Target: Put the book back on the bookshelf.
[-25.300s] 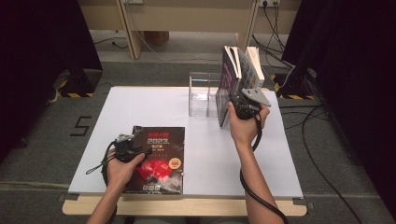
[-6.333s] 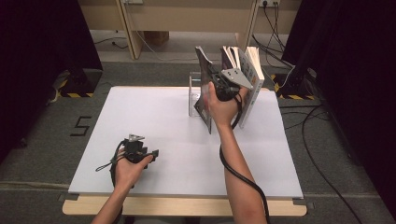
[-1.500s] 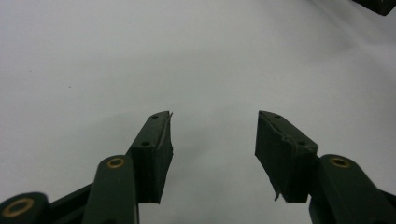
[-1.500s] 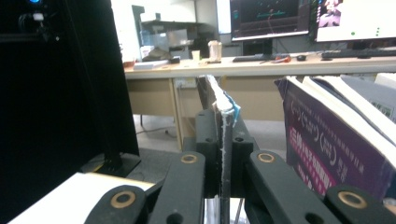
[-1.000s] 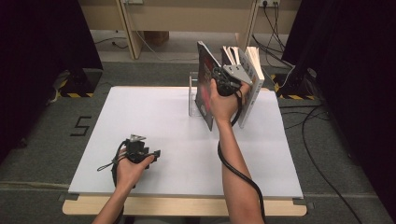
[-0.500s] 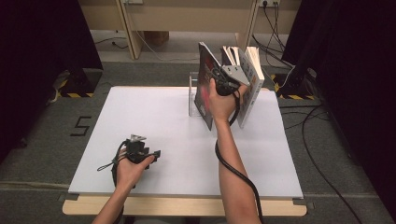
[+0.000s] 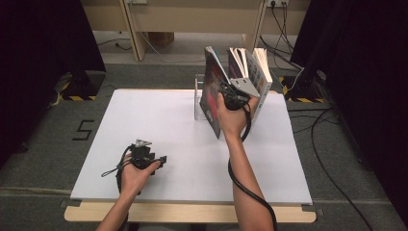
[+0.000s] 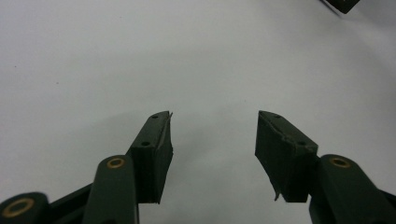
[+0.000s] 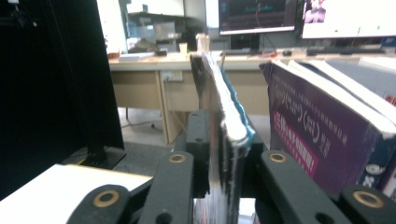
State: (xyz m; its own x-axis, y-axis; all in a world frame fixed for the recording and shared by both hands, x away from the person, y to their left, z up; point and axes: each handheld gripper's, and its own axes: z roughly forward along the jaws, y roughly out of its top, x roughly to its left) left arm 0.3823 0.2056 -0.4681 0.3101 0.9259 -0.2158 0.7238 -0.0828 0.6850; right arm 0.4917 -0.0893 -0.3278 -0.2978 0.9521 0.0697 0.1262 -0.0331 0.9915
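Right gripper (image 7: 230, 94) pinches a book (image 7: 211, 91) tight, standing up beside other books (image 7: 250, 72). Left gripper (image 8: 212, 140) rests on the table (image 7: 183, 125), jaws apart.

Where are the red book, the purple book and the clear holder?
red book (image 7: 210, 91), high view, on its cover.
purple book (image 9: 317, 140), right gripper view, on its cover.
clear holder (image 7: 198, 98), high view, on its left wall.

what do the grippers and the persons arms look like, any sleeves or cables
Both grippers are black, each topped by a grey three-cornered plate. The left gripper has flat rectangular black pads on arms with brass-coloured rivets; the right gripper shows the same rivets. A thick black cable trails along the right forearm; thinner loops hang by the left hand. Forearms are bare, no sleeves visible.
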